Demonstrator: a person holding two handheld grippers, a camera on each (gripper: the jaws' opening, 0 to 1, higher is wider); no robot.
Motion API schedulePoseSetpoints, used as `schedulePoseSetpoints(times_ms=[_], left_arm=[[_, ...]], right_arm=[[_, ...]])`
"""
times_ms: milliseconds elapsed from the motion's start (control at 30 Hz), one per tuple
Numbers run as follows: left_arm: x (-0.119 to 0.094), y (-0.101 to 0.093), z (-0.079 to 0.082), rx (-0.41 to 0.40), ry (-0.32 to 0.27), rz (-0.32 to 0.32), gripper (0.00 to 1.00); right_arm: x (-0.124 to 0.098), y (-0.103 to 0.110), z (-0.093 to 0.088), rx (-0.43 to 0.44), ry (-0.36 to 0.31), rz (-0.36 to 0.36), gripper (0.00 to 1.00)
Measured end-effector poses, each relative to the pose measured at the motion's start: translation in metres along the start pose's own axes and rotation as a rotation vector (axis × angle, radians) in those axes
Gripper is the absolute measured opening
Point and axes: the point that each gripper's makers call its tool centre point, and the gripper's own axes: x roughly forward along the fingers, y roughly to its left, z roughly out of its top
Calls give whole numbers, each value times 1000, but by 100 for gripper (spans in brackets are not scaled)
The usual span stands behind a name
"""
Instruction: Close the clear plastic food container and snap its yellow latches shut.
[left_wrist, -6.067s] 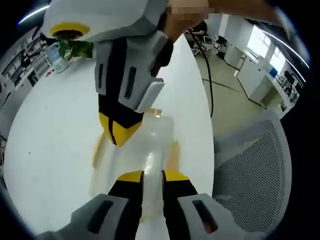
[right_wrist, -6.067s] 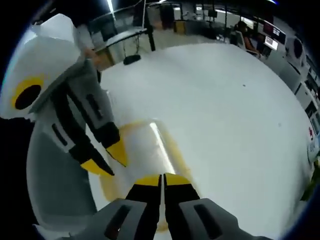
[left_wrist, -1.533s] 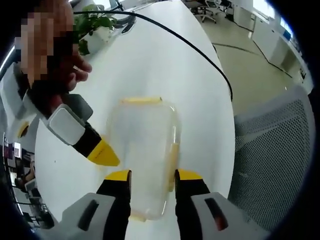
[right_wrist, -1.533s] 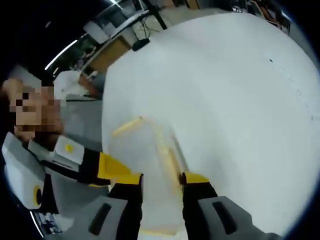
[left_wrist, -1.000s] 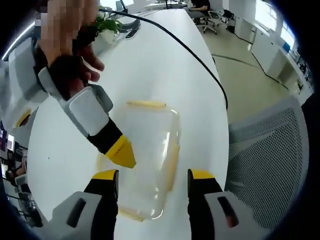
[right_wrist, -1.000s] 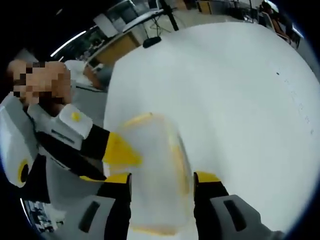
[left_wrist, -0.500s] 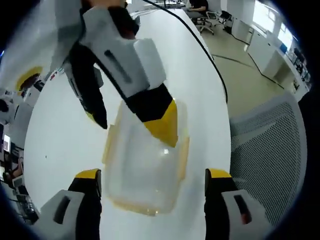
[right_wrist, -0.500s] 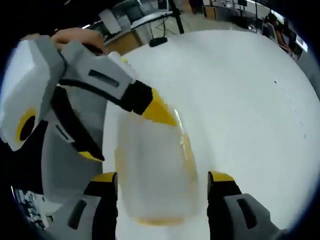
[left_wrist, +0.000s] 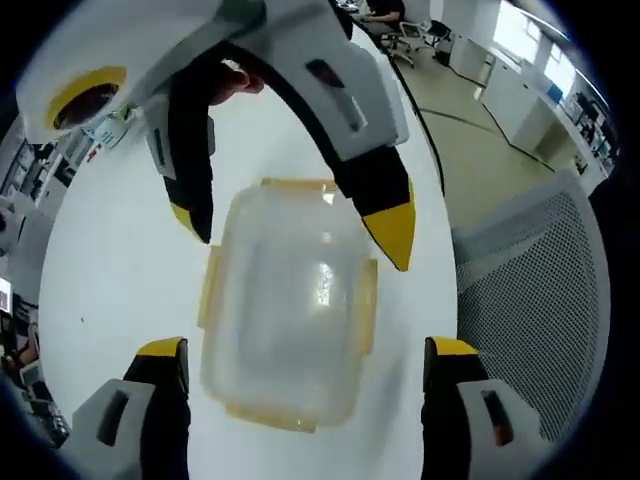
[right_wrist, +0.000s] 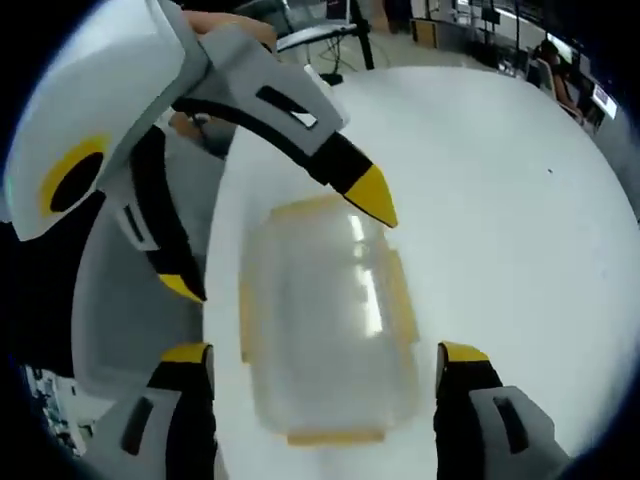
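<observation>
White table carries the container near its chair-side edge. In the left gripper view, the left gripper gapes wide, straddling the container's near end, long axis running straight ahead. In the right gripper view, the right gripper gapes likewise over the container; the left gripper spans its far end, equally near.

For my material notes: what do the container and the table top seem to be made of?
Container: likely clear plastic, glossy, since the table shows through and a light glints on its lid; its latches look opaque yellow plastic. Table: smooth matte white, perhaps laminate; unsure.
</observation>
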Motion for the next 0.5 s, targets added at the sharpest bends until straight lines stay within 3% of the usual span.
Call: schedulePoseSetpoints(times_ms=[500], left_arm=[[4,5,-17,65,45,-14,94]], right_arm=[[5,2,-8,-60,25,-22,87]])
